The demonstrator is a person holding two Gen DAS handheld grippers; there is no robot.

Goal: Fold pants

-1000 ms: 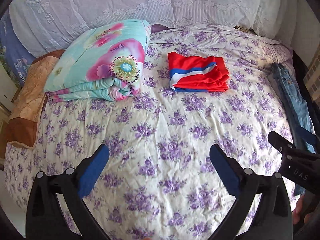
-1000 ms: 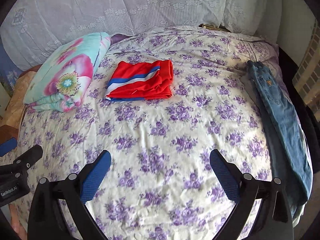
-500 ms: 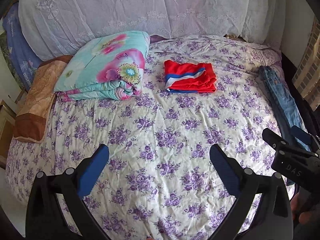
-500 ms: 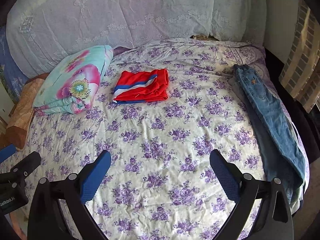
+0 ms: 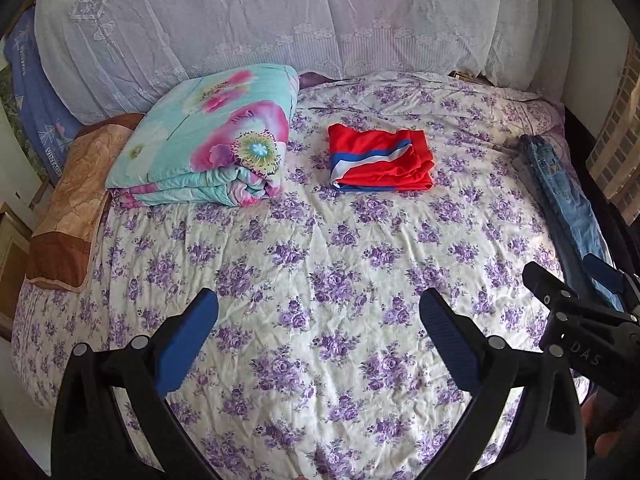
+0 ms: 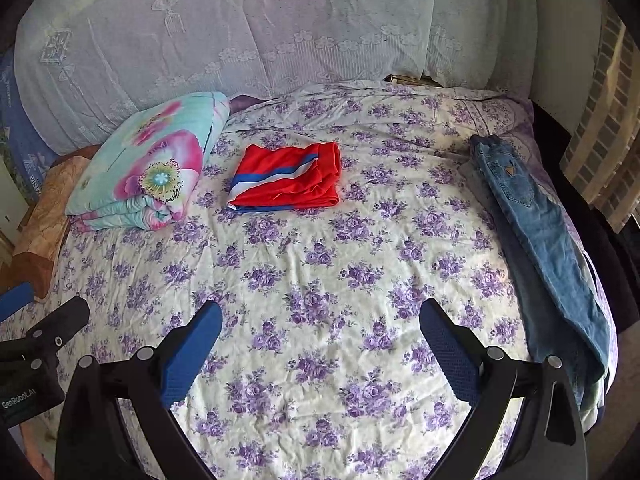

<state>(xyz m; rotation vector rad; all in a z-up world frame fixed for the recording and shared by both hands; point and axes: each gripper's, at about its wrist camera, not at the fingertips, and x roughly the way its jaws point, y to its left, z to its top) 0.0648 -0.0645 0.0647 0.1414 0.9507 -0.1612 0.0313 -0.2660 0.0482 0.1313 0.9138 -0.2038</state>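
Observation:
Blue jeans (image 6: 540,240) lie stretched along the bed's right edge, also in the left wrist view (image 5: 564,200). A folded red garment with a blue and white stripe (image 5: 380,162) (image 6: 288,180) lies at the far middle of the bed. My left gripper (image 5: 320,328) is open and empty above the near part of the bed. My right gripper (image 6: 320,336) is open and empty, left of the jeans. Each gripper shows at the edge of the other's view.
The bed has a white sheet with purple flowers (image 5: 320,260). A folded turquoise floral quilt (image 5: 208,140) (image 6: 148,164) lies at the far left. A brown pillow (image 5: 68,208) sits at the left edge. A lace curtain (image 6: 260,20) hangs behind.
Both grippers have pulled back and up from the bed, so more of it shows. Both stay open. The clothes have not moved.

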